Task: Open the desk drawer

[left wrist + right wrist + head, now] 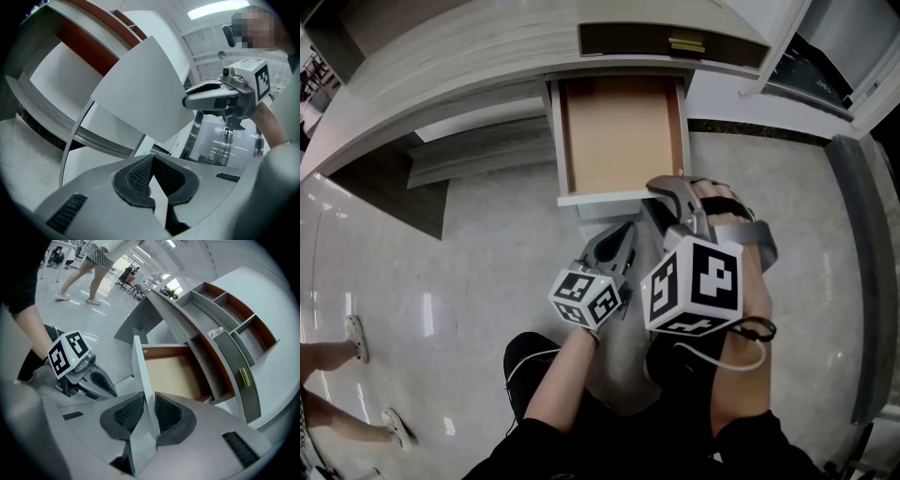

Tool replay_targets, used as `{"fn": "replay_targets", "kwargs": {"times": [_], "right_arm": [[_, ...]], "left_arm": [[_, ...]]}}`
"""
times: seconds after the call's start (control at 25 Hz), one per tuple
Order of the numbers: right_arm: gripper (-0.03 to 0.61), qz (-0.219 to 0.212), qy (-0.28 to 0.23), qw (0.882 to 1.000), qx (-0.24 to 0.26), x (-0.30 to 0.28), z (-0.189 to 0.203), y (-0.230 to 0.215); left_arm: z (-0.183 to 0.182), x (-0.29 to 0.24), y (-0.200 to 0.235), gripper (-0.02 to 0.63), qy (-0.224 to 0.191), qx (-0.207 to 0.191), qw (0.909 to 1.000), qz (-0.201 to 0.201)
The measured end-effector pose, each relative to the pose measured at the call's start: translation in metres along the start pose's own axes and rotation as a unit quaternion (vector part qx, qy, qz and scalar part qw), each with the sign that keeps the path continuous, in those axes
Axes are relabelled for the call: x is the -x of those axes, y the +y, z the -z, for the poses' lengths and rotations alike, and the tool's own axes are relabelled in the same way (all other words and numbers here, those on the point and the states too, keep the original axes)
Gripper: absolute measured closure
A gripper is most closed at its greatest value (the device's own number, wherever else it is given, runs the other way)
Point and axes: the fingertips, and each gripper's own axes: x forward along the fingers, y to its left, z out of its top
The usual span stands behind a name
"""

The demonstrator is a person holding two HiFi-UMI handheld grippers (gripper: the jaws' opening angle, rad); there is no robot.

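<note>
Pinching the white front panel (139,376) of the drawer (619,131) between its two dark pads, the right hand-held gripper (146,411) has come at it from above. In its own view the panel's edge runs straight up through the gap between the pads. In the head view the drawer sits at 12 o'clock, standing well out from under the pale wood-grain surface (469,66), with its tan bottom showing. The left hand-held gripper (152,176) has its jaws pressed together with nothing between them. In the head view it lies just beside the right one, at about 7 o'clock from it, close under the front panel. At 8 o'clock, on the glossy floor (469,272), are another person's feet (356,337).
</note>
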Motion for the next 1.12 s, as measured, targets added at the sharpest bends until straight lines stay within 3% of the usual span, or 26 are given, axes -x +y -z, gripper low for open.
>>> {"fn": "replay_targets", "kwargs": {"times": [0.48, 1.12], "right_arm": [[0.514, -0.024, 0.012, 1.000, 0.001, -0.009, 0.006, 0.018], [0.506, 0.010, -0.006, 1.000, -0.012, -0.009, 0.005, 0.018]], "left_arm": [[0.007, 0.004, 0.001, 0.611, 0.001, 0.008, 1.0000, 0.003], [0.008, 0.016, 0.000, 0.610, 0.003, 0.005, 1.0000, -0.003]]}}
